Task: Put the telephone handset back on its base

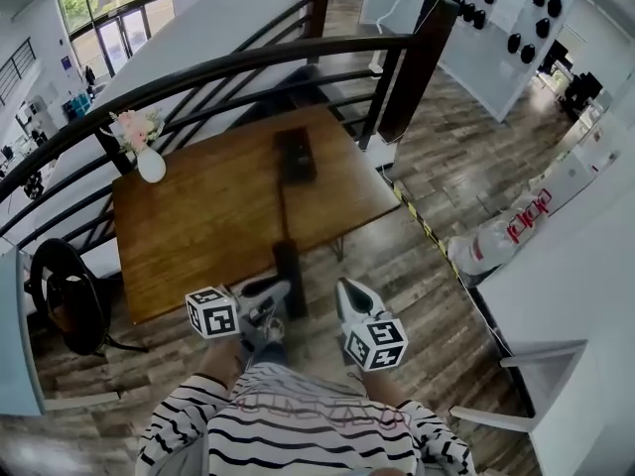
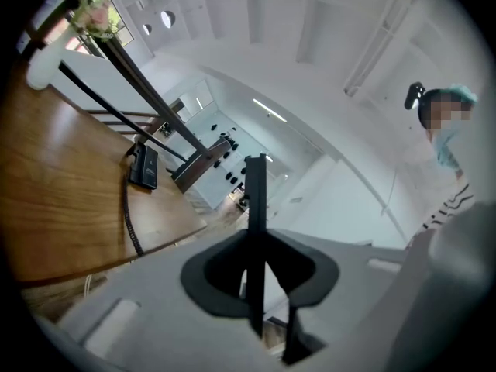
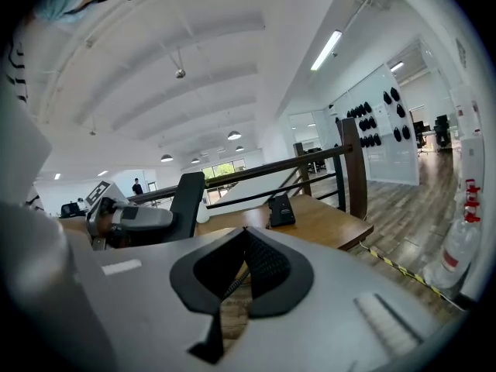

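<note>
Handset (image 1: pixel 289 269) off its base (image 1: pixel 295 155), clamped edge-on in left gripper (image 1: pixel 273 294), lower centre, by table's (image 1: pixel 198 236) near edge. Right gripper (image 1: pixel 347 300) closed, empty. Pickup apparently done; carrying and seating left. One handset, one base, one coiled cord (image 1: pixel 283 211), one flower vase (image 1: pixel 151 164), two grippers.

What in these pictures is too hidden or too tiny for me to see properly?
- Head view: the phone base is too small to show its cradle or buttons.
- Head view: the near end of the handset is covered by the left gripper that holds it.
- Left gripper view: the handset shows edge-on, so its face is hidden.
</note>
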A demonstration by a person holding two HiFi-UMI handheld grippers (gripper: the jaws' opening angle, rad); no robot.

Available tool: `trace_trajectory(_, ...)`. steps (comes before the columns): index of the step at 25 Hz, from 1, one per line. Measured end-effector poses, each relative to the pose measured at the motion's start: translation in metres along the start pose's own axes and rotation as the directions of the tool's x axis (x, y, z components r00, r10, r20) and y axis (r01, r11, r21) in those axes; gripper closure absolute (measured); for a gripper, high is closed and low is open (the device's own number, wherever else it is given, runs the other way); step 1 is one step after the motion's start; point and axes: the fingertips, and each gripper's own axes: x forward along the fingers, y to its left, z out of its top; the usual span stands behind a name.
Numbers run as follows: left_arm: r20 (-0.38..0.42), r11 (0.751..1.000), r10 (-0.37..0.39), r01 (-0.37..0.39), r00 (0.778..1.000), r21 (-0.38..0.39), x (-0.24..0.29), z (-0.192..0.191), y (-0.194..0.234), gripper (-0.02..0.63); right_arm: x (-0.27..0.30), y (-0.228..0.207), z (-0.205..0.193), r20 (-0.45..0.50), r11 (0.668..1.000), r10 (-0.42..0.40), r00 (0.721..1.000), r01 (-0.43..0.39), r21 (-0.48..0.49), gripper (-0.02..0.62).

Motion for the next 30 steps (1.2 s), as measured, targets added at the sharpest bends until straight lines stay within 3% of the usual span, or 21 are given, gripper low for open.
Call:
trace_trajectory(14,-0.042,0.997,-0.053,0.05,0.998,-0.06,0.028,0.127,0.129,0.537,0.171,-0.027,0.057,-0.02,0.998,-0.061,0.998,0.062,0.029,0.595)
trace_trajectory(23,-0.034,0.993,-0.107,0.106,0.994,-0.049,0.028,0.193,0.172,0.537,0.236,-0.035,0.08,-0.014,0.993,-0.109,0.994,0.11,0.038,0.595)
trace_trajectory(30,-0.031,0.993,-0.113,0.112,0.993,-0.046,0.042,0.223,0.195,0.537,0.268,-0.057,0.085,-0.029,0.991,-0.124,0.992,0.125,0.046,0.595)
